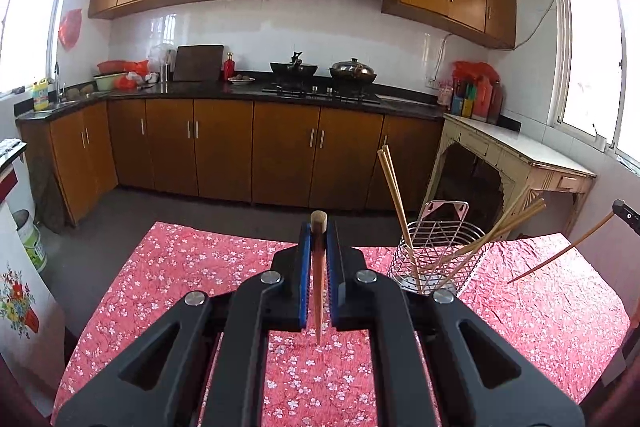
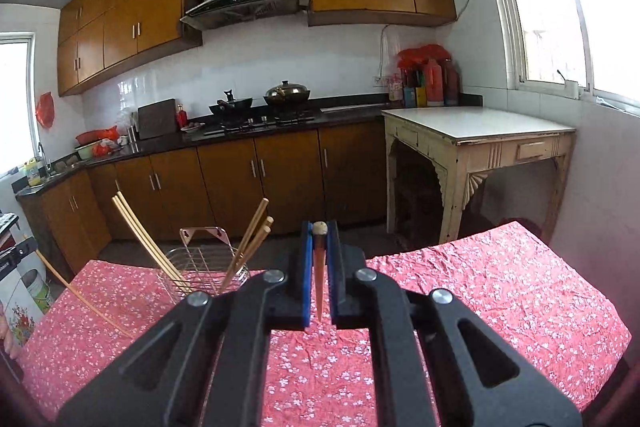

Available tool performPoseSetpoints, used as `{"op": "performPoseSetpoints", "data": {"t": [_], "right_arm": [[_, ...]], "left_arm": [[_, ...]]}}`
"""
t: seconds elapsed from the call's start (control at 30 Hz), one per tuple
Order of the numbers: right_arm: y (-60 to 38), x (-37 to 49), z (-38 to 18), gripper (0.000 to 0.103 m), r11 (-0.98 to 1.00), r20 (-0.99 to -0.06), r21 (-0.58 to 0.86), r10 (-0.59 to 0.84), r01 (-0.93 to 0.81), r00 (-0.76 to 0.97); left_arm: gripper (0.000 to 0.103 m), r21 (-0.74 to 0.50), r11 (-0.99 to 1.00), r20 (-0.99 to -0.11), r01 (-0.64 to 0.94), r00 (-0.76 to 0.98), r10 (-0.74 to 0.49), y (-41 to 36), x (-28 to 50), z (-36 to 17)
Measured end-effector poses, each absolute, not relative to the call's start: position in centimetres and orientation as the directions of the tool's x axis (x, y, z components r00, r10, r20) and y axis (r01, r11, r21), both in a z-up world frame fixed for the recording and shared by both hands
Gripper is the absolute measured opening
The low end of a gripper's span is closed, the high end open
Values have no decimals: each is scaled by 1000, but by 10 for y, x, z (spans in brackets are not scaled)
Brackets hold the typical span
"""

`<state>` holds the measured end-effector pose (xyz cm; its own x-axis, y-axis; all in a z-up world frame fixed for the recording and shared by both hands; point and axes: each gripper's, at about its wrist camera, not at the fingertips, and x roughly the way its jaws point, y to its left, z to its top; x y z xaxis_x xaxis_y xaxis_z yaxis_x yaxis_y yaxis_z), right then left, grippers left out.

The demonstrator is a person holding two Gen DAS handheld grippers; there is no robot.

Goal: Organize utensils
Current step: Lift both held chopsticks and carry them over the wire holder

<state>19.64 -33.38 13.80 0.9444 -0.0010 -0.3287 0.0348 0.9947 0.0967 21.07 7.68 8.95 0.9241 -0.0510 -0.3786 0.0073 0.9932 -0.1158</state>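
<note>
My left gripper (image 1: pixel 319 227) is shut on a wooden chopstick (image 1: pixel 319 279) that runs along its blue pads, above the red flowered tablecloth (image 1: pixel 180 267). My right gripper (image 2: pixel 319 229) is shut on another chopstick (image 2: pixel 319 279) the same way. A wire utensil holder (image 1: pixel 436 259) stands on the table to the right of the left gripper, with several chopsticks (image 1: pixel 394 191) leaning in it. In the right wrist view the holder (image 2: pixel 204 265) is to the left. The right gripper's chopstick also shows in the left wrist view (image 1: pixel 560 253), and the left's in the right wrist view (image 2: pixel 76 291).
Beyond the table's far edge are brown kitchen cabinets (image 1: pixel 224 147) with a black counter and a stove with pans (image 1: pixel 324 73). A cream side table (image 2: pixel 476 135) stands at the right under a window. A white appliance with flower print (image 1: pixel 16 291) is at the left.
</note>
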Motion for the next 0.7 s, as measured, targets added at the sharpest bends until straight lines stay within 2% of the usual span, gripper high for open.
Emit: {"op": "performPoseSetpoints", "data": {"t": [0.33,0.53,0.7], "right_arm": [[-332,177,174,7,979,-320,188,141,-83,937],[-322,159,221,7,957,-240,228,235,-180,942],[-300,181,243,7,956,-222,210,252,-206,942]], "left_arm": [[7,-136,990,-338,45,937,-89,71,204,115],[7,-141,985,-259,95,957,-129,51,198,156],[7,-176,976,-194,129,967,-163,28,211,193]]}}
